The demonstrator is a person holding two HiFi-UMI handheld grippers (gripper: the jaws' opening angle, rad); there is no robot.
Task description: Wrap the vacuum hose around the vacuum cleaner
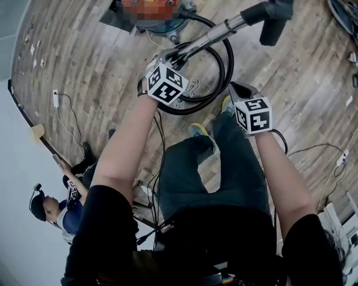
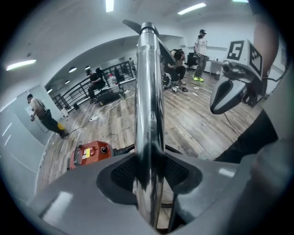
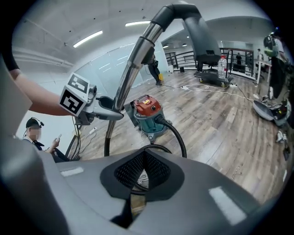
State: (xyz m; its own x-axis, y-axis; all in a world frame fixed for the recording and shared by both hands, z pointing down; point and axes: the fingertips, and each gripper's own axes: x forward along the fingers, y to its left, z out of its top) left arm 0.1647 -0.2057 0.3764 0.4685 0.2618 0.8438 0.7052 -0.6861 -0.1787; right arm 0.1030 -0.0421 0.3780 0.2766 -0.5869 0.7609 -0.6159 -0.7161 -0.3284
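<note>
The vacuum cleaner (image 1: 156, 19), red-topped with a teal body, stands on the wood floor ahead of me. Its black hose (image 1: 226, 58) lies looped on the floor between it and my feet. A chrome wand (image 1: 215, 34) rises from the hose to a black handle bend (image 1: 274, 17). My left gripper (image 1: 168, 58) is shut on the wand (image 2: 148, 92), which runs up between its jaws. My right gripper (image 1: 238, 89) hangs to the right of the loop, shut with nothing in it. In the right gripper view the vacuum cleaner (image 3: 149, 114), hose (image 3: 178, 133) and wand (image 3: 133, 64) show beyond the right gripper (image 3: 143, 153).
A person (image 1: 56, 206) sits on the floor at my lower left by the wall. Cables and a power strip (image 1: 55, 98) lie along the left. More cables (image 1: 330, 156) trail at the right. Several people (image 2: 200, 50) and a railing stand far back.
</note>
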